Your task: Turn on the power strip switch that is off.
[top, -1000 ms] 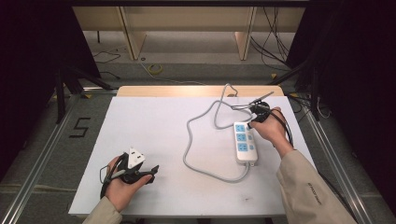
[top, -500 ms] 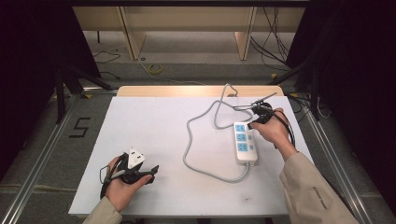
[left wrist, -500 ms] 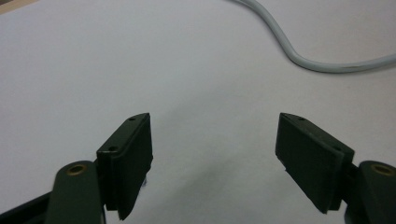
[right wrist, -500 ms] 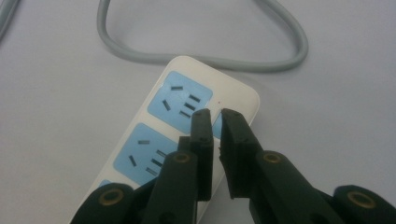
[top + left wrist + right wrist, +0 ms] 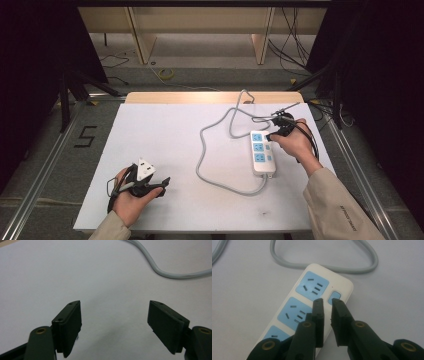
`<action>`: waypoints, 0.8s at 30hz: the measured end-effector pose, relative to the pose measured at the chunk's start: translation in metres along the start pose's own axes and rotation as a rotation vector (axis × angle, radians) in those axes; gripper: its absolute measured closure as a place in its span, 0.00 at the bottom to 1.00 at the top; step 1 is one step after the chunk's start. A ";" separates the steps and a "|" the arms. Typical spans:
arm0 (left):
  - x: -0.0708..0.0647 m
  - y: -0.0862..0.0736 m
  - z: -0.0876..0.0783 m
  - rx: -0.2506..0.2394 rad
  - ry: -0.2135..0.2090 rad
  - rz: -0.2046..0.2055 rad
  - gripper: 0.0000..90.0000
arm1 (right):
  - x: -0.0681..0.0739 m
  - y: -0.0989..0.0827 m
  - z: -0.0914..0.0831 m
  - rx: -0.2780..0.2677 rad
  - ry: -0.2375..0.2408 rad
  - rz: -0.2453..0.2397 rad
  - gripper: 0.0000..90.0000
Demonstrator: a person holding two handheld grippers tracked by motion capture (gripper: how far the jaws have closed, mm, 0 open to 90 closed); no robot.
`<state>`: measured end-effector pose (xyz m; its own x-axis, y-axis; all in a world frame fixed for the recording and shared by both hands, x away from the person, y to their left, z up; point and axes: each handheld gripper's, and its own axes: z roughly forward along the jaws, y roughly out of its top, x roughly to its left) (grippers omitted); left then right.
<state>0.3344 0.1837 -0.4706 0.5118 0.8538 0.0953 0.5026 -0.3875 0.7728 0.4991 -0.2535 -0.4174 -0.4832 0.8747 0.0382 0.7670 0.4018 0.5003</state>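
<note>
Meanwhile, the right gripper (image 5: pixel 327 302), jaws just parting to a narrow gap with nothing between them, hovers over the blue switch (image 5: pixel 335 296) of the white power strip (image 5: pixel 262 152), while the left gripper (image 5: pixel 115 322), well apart from the strip, gapes empty.

White power strip (image 5: pixel 322 302) with blue sockets, grey cord (image 5: pixel 212 172), black tongs (image 5: pixel 327 303).

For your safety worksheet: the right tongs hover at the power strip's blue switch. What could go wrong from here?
1. The right tongs, jaws slightly parted and just opening, might slip off the small switch onto a socket.
2. Pressing at the end could tip or shift the power strip.
3. The looped cable may drag.
</note>
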 end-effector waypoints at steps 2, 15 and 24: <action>0.000 0.000 0.000 0.001 0.000 0.001 0.30 | 0.001 -0.003 -0.002 -0.005 0.003 0.000 0.89; 0.000 0.000 0.000 0.002 0.001 -0.001 0.30 | 0.007 -0.025 -0.016 -0.063 0.025 -0.029 0.81; 0.000 0.000 0.000 0.003 0.001 -0.001 0.30 | 0.010 -0.042 -0.024 -0.110 0.041 -0.025 0.73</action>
<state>0.3343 0.1837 -0.4711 0.5108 0.8544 0.0951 0.5049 -0.3877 0.7712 0.4518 -0.2686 -0.4170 -0.5199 0.8522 0.0590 0.7048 0.3889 0.5933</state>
